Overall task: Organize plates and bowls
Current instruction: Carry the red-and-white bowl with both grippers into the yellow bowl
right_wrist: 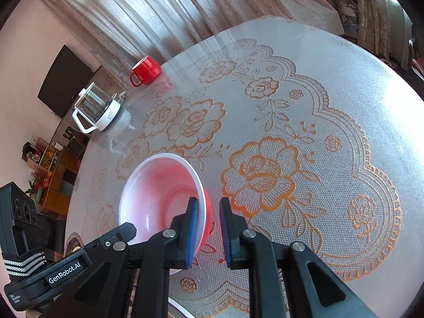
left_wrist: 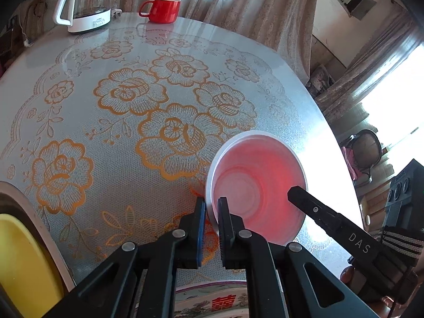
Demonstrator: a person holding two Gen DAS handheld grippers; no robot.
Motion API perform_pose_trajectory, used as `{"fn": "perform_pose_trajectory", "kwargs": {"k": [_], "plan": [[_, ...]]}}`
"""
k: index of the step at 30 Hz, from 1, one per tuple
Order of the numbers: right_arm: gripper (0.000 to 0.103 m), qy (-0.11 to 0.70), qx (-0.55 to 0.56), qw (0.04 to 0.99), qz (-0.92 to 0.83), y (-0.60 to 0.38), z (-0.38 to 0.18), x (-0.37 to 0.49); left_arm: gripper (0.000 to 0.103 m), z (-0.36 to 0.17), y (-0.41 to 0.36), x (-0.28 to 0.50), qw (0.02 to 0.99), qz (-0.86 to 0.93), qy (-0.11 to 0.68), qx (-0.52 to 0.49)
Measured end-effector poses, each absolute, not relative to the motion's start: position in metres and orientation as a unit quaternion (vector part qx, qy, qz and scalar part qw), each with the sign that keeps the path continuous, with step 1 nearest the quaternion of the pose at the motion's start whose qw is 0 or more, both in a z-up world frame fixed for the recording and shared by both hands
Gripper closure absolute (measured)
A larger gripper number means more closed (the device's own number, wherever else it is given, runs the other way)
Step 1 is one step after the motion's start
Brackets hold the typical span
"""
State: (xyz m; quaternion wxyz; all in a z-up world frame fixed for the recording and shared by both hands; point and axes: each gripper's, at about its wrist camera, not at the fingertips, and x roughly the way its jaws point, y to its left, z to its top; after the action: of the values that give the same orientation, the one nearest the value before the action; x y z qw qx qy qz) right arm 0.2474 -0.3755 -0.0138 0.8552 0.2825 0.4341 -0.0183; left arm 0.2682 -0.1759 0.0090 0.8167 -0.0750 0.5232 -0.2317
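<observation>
Left fingers: my left gripper [left_wrist: 214, 204] has its jaws drawn almost together on the near rim of the bowl [left_wrist: 254, 180], one pad inside the rim and one outside. I read that as a pinch.
Right fingers: my right gripper [right_wrist: 209, 204] is closed down to a narrow slot. The bowl's rim sits against the inner pad at my 9 o'clock and the red outer wall shows in the slot. I cannot tell whether it truly clamps.
Bowl: white inside with a pink glow, red outside. In the left wrist view it sits at 4 o'clock from the middle, over the table [left_wrist: 111, 185]. In the right wrist view it is at 8 o'clock.
Other arm: in the left view the right gripper's black finger reaches over the bowl's far side from 4 o'clock.
Patterned plate [left_wrist: 212, 299]: just under my left jaws at 6 o'clock, with red characters on it.
Yellow plate [left_wrist: 21, 259]: at 8 o'clock, cut off by the picture's edge.
Red mug [left_wrist: 163, 10]: far edge of the table, 12 o'clock.
Glass kettle [left_wrist: 84, 5]: beside the mug, 11 o'clock, well apart from the bowl.
</observation>
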Motion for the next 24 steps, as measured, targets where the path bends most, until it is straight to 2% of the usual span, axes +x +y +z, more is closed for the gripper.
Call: {"fn": "perform_pose_trajectory", "kwargs": {"k": [2, 24], "plan": [[0.094, 0.435, 0.281, 0.855, -0.018, -0.371, -0.015, 0.247, 0.096, 0.010, -0.175, 0.265, 0.821, -0.230, 0.517, -0.070], [0.094, 0.417, 0.277, 0.865, 0.020, -0.333, 0.010, 0.235, 0.096, 0.040, -0.123, 0.230, 0.853, -0.219, 0.465, -0.094]]}}
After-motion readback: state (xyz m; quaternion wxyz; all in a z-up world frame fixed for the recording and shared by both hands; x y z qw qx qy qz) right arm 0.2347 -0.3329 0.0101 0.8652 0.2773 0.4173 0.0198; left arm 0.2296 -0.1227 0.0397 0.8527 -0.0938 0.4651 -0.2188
